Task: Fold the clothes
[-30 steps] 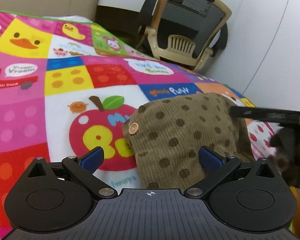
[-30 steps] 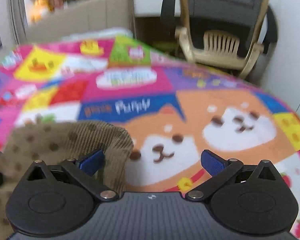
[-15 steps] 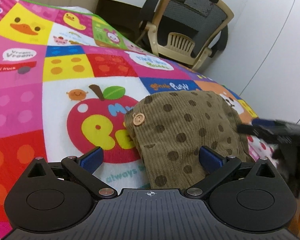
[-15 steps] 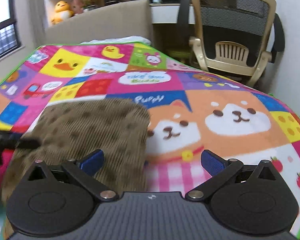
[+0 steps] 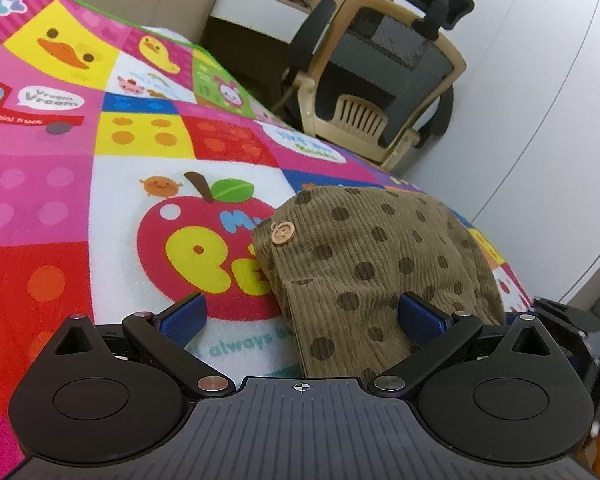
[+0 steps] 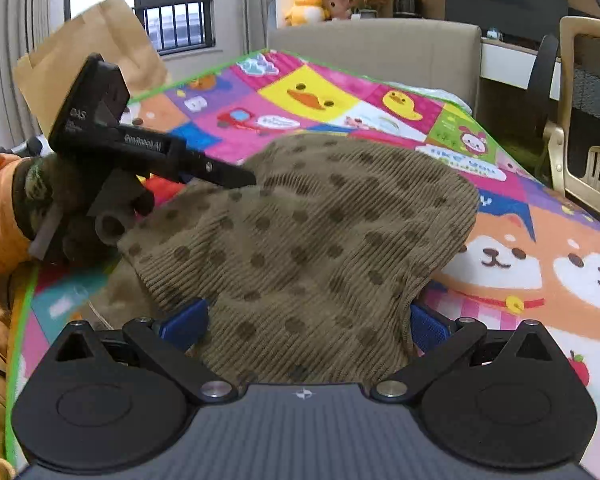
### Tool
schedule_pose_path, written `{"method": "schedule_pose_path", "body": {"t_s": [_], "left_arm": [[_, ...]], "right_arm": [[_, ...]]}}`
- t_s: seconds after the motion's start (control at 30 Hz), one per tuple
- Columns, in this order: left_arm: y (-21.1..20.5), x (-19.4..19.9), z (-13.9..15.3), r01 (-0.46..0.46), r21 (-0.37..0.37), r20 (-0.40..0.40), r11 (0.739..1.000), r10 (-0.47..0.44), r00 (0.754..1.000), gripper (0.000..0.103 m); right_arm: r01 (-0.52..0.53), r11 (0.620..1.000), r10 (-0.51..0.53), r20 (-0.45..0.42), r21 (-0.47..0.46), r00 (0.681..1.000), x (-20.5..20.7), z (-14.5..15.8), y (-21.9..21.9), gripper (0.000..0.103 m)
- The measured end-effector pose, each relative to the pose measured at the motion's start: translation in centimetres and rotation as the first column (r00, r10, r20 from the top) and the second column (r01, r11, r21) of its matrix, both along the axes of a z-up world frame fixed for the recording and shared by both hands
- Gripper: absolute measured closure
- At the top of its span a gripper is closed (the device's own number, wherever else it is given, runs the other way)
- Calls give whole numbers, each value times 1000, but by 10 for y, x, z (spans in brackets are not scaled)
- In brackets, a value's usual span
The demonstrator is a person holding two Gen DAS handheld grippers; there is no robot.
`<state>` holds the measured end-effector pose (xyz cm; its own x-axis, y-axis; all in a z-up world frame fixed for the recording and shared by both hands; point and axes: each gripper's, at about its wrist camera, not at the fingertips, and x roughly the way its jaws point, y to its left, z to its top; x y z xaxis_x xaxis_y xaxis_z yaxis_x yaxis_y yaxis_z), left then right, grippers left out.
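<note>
A folded olive corduroy garment [image 5: 364, 264] with dark dots and a wooden button [image 5: 283, 233] lies on a colourful play mat [image 5: 100, 184]. It also shows in the right wrist view [image 6: 312, 240]. My left gripper [image 5: 302, 316] is open at the garment's near left edge, its right finger over the cloth. My right gripper [image 6: 306, 320] is open, its jaws either side of the garment's near end. The left gripper's body [image 6: 140, 148] shows at the left in the right wrist view.
A beige and black office chair [image 5: 384, 80] stands past the mat's far edge, by a white wall. A beige headboard [image 6: 380, 52], a paper bag [image 6: 96, 52] and a window are behind the mat. An orange sleeve [image 6: 0, 216] is at the left.
The right gripper has swung left and pulled back, so the garment now lies between its jaws. The left gripper has moved in a little closer. Both stay open.
</note>
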<state>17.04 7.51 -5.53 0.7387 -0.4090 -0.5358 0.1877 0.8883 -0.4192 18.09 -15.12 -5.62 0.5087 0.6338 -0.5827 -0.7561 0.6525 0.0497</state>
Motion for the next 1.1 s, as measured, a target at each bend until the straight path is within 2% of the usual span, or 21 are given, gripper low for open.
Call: {"method": "schedule_pose_path", "body": {"t_s": [0.13,0.33,0.43,1.1], "left_arm": [[3,0,-2,1,-23,16,1000,0,1000,0],[4,-2,-4,-3,-33,27,999,4,1000,0],[4,-2,-4,-5,-36,29,999,6,1000,0],[8,-3,-5,-7,-62,32,998,9,999,0]], "right_arm": [[-3,1000,3,-8,8,1000,5,-10,3,0],[7,996,3,-113,86,994,19,-13,-12,0],[9,993,6,-133,115,991,23,-15,-18,0],[8,995,4,-123,98,992,22,-15,-17,0]]}}
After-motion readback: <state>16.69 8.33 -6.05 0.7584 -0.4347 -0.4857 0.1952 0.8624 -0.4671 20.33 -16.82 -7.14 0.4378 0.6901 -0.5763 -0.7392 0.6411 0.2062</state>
